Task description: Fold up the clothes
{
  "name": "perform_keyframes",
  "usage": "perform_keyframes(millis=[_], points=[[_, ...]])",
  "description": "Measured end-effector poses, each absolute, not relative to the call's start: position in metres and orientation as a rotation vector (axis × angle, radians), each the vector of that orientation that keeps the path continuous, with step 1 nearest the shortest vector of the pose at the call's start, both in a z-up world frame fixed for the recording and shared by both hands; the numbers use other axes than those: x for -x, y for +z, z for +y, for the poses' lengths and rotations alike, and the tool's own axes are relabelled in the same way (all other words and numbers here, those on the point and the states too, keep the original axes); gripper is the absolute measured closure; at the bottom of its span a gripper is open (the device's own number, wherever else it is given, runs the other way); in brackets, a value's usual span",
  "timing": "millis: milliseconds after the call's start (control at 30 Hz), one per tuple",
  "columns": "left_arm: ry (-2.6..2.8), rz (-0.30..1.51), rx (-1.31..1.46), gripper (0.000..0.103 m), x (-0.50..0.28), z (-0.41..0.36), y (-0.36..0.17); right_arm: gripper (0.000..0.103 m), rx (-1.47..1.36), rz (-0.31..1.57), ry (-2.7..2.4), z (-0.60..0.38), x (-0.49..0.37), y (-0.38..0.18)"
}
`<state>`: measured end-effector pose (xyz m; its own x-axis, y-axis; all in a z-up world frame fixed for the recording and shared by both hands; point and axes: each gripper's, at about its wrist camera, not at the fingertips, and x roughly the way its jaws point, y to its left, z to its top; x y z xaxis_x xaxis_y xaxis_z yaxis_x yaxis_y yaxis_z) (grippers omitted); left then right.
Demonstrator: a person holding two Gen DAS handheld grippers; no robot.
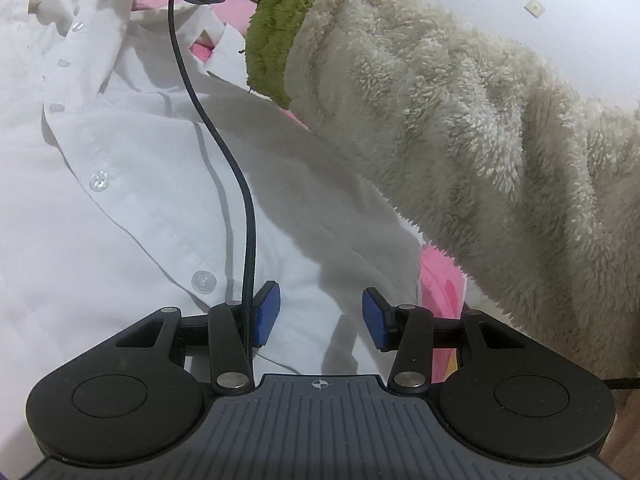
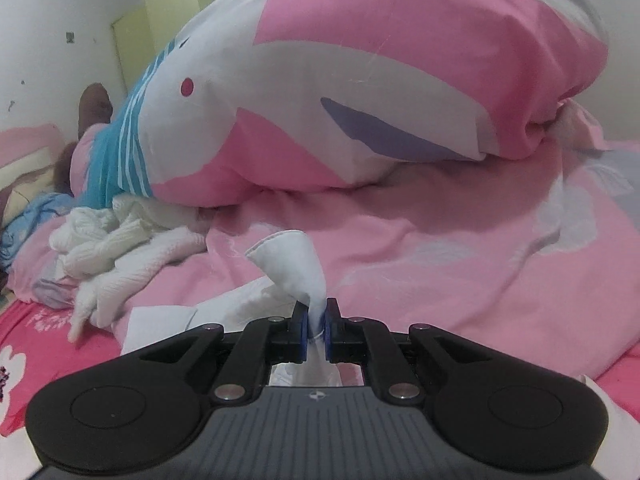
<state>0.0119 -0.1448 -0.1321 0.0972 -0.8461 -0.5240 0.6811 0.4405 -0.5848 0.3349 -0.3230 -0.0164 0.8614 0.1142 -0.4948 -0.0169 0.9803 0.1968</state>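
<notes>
The right gripper (image 2: 316,322) had its black jaws with blue pads clenched tight on a bunched fold of the white cotton button-up shirt (image 2: 294,268), and the pinched cloth stood up in a rumpled cone just ahead of the fingertips. More of that shirt trailed down and to the left across the pink printed bedsheet (image 2: 460,280). Behind it loomed a big rolled quilt in pink, white and blue (image 2: 360,80), touching the bed along its lower edge. To the left, a heap of white knitted clothing (image 2: 120,256) lay crumpled against the quilt's foot. A pale wall and a yellowish wardrobe (image 2: 168,12) showed at the far back.

Over on the left wrist view, the left gripper (image 1: 320,316) hung above the shirt (image 1: 140,200) with its jaws apart, nothing between the blue pads (image 1: 266,314), and whether they touched the cloth could not be told. The shirt lay spread below it, its button placket running diagonally, clear buttons (image 1: 204,281) in a row, thin grey stripes alongside. A black braided cable (image 1: 240,184) crossed the fabric and ran down beside the left pad. A person's arm in a cream fleece sleeve with a green cuff (image 1: 460,128) reached across the upper right, over the shirt. Pink bedsheet peeked out at the shirt's right edge.
</notes>
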Motion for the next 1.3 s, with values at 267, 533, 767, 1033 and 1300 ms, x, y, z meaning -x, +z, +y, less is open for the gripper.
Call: perform_keyframes(millis=[267, 533, 767, 1033, 1300], points=[[-1.143, 0.945, 0.228, 0.058, -0.010, -0.143, -0.134, 0.096, 0.011, 0.510, 0.163, -0.270, -0.334, -0.016], [-1.146, 0.950, 0.237, 0.058, -0.008, -0.141, -0.135, 0.080, 0.245, 0.568, 0.348, -0.197, -0.345, -0.047], [-1.148, 0.962, 0.255, 0.058, -0.006, -0.137, -0.138, 0.034, 0.185, 0.552, 0.483, -0.218, -0.313, -0.026], [-1.145, 0.960, 0.250, 0.058, -0.003, -0.134, -0.142, 0.039, -0.504, 0.622, 0.349, -0.309, -0.366, -0.004], [-1.148, 0.965, 0.262, 0.058, -0.002, -0.128, -0.148, 0.069, -0.327, 0.709, 0.352, -0.265, -0.386, -0.051]])
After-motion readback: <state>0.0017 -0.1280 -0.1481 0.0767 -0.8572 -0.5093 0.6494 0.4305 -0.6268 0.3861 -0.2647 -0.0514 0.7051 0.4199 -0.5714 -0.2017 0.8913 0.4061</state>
